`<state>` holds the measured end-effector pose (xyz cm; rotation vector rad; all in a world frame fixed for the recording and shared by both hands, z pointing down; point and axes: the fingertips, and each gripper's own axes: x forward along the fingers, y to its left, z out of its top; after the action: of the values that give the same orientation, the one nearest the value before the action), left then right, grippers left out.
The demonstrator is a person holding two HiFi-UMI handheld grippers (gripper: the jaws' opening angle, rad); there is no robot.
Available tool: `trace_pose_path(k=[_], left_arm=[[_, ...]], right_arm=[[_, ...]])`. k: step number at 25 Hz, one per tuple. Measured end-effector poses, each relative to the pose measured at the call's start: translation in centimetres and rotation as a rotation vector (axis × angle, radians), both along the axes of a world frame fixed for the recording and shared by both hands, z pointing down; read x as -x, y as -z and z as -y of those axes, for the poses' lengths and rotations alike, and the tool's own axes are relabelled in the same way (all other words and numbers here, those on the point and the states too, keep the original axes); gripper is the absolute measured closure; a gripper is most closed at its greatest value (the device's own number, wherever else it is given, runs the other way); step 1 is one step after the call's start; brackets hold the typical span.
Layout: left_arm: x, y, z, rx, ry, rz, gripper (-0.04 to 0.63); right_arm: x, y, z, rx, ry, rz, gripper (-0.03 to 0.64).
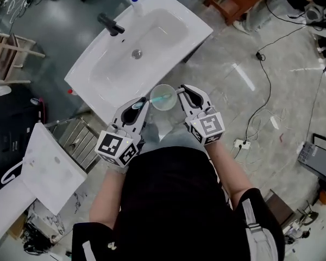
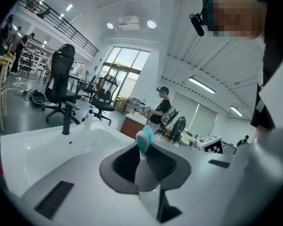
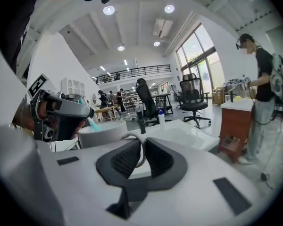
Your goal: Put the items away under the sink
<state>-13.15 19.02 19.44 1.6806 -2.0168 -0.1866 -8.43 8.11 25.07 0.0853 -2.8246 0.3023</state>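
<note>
Teal-bristled toothbrush (image 2: 144, 140) is pinched near its head in the left tongs (image 2: 144, 155), with its far end dipping into the pale round cup (image 1: 164, 98). The right tongs (image 3: 141, 157) are clamped on the cup's thin loop handle (image 3: 138, 147). Both are held in the air on the near side of the white rectangular sink basin (image 1: 92, 83); nothing is stowed yet.

Risks:
- The two grips are coupled through the brush. If the hands drift apart, the cup levers about its handle or the brush pulls free.
- A handle-only hold lets the cup swing and tip.
- The loose black cable (image 1: 259, 55) on the grey polished floor (image 1: 233, 48) could snag a foot when crouching.

The white panel (image 1: 46, 167) at left is probably the open cabinet door, next to a wire rack (image 1: 76, 137); not certain. The room is an open workshop with black office chairs (image 2: 61, 79).
</note>
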Motion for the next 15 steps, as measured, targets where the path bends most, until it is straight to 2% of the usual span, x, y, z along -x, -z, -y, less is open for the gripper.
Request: trace_pose_path(k=[7, 11, 15], left_arm=[[-8.9, -3.6, 10.6, 0.049, -0.137, -0.023, 0.541], [-13.4, -6.1, 14.7, 0.079, -0.201, -0.028, 0.540], [-16.7, -7.8, 17.7, 0.106, -0.290, -0.002, 0.540]], right_arm=[[-10.2, -3.6, 10.0, 0.010, -0.124, -0.035, 0.563], [-15.0, -5.8, 13.8, 0.015, -0.182, -0.058, 0.563], [-18.6, -7.3, 16.8, 0.006, -0.245, -0.079, 0.563]])
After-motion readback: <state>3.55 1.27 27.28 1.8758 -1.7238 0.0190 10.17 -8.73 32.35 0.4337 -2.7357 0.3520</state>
